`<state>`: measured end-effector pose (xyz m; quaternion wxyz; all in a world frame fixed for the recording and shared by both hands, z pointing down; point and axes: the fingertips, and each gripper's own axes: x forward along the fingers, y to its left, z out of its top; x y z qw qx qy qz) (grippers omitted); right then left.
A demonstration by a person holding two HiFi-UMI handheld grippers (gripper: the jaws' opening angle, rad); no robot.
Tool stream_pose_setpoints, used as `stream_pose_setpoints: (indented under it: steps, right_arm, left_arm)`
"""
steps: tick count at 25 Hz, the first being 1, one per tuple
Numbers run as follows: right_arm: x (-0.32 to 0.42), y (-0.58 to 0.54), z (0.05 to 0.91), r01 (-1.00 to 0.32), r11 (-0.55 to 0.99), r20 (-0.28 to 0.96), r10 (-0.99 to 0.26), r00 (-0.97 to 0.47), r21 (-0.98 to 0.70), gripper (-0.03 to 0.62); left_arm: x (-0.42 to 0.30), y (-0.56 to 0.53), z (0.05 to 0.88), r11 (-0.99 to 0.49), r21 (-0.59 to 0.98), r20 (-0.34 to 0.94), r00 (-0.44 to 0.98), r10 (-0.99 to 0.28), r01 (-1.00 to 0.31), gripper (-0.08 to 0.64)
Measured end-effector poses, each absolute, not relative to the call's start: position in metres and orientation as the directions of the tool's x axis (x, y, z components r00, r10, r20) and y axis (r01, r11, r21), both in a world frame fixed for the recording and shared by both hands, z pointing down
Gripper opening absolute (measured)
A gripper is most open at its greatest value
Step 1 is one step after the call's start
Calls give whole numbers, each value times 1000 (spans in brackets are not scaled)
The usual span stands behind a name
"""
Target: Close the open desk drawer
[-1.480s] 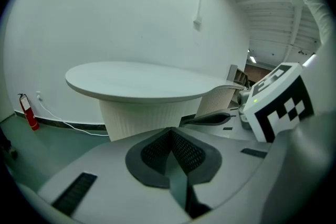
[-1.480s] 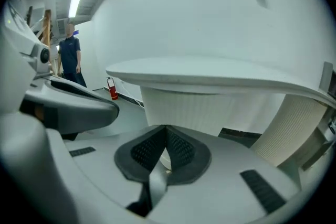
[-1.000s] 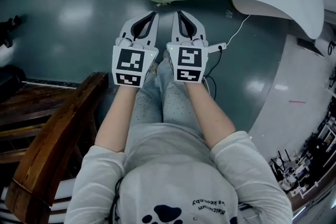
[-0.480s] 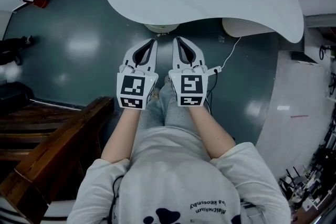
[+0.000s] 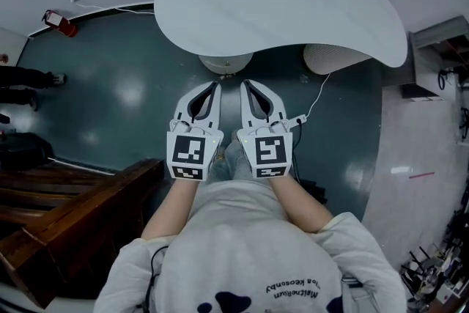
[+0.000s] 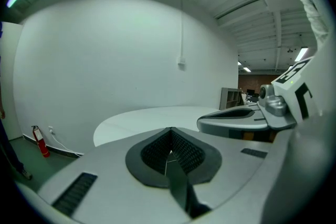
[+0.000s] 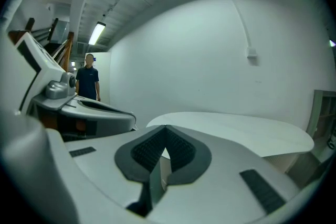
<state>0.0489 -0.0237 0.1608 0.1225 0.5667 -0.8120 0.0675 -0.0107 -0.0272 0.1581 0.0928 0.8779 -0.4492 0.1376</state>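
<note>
Facing table (image 5: 278,4): left hand-held gripper (image 5: 215,86), right hand-held gripper (image 5: 246,85) (both closed).

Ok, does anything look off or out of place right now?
Nothing looks spilled, damaged or askew. The left gripper and right gripper hang side by side, both shut and empty, short of the white table. The one oddity: no open drawer shows in any view.

Teal floor (image 5: 110,84), white wall (image 6: 105,60)
</note>
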Motion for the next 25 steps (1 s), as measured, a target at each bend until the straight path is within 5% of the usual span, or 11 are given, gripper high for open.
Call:
stream_pose_setpoints:
  steps: [25]
  right_arm:
    - [38,55,120,-939,339,234,-919,-317,59,15]
  left_arm:
    - [-22,50,110,-588,48,270,577,-771,-808,6]
